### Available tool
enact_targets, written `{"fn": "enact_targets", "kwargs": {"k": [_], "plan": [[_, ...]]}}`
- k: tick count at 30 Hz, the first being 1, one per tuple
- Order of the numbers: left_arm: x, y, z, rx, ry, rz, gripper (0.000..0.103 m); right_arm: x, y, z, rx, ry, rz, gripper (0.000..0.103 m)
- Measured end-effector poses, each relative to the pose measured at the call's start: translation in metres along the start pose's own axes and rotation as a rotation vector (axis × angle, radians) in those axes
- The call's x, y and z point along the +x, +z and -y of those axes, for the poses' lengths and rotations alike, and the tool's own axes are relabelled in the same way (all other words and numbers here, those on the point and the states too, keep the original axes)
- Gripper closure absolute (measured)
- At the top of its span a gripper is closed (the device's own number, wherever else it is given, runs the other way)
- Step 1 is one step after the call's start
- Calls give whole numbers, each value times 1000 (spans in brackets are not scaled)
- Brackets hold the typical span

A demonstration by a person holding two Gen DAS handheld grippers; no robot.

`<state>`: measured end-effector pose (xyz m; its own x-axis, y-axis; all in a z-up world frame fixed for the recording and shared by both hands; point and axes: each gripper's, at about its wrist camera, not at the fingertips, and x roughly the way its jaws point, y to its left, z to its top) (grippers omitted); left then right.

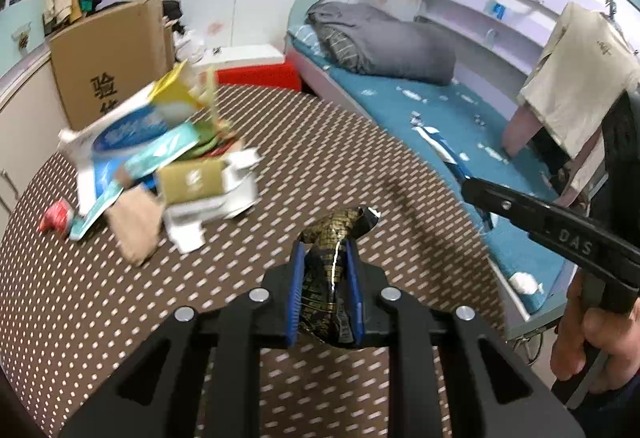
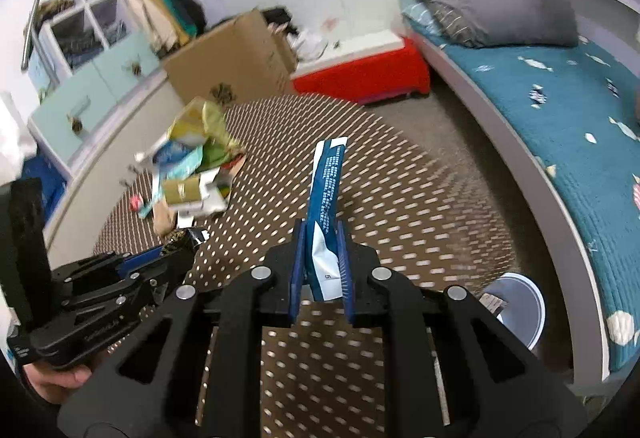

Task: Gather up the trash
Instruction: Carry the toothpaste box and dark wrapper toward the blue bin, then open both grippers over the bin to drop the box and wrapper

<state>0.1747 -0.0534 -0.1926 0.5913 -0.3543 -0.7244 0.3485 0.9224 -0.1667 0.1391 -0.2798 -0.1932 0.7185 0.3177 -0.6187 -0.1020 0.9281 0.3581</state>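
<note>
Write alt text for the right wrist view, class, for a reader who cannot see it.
The right gripper is shut on a long blue-and-white plastic wrapper above a brown dotted tablecloth. A heap of mixed packaging trash lies left; a white bin stands lower right.

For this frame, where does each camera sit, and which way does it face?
Left wrist: on the left gripper, facing across the dotted table toward the bed; it pinches a dark wrapper; right gripper enters.
Right wrist: on the right gripper, holding a blue wrapper; left gripper shows.
Shared: trash pile, cardboard box.
</note>
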Motion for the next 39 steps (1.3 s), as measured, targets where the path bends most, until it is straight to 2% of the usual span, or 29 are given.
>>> {"fn": "enact_targets", "kwargs": {"k": [4, 8, 14, 18, 23, 28, 36, 37, 39], "plan": [[1, 18, 30, 25, -41, 25, 83, -41, 9, 35, 55, -30, 73, 87], [6, 36, 72, 63, -106, 42, 83, -71, 10, 68, 107, -65, 97, 87], [17, 47, 144, 122, -217, 40, 83, -112, 0, 130, 203, -169, 147, 87], [33, 45, 188, 165, -260, 20, 83, -124, -9, 170, 270, -227, 150, 87], [70, 41, 231, 196, -291, -57, 83, -119, -23, 214, 335, -274, 115, 87], [115, 29, 263, 219, -293, -149, 83, -96, -37, 246, 391, -271, 62, 87], [175, 15, 280, 224, -276, -259, 83, -61, -53, 273, 448, -251, -5, 87], [181, 14, 282, 227, -278, -271, 82, -54, -55, 277, 453, -242, -15, 87], [195, 12, 290, 255, -295, -310, 72, -42, -61, 286, 470, -239, -34, 85]]}}
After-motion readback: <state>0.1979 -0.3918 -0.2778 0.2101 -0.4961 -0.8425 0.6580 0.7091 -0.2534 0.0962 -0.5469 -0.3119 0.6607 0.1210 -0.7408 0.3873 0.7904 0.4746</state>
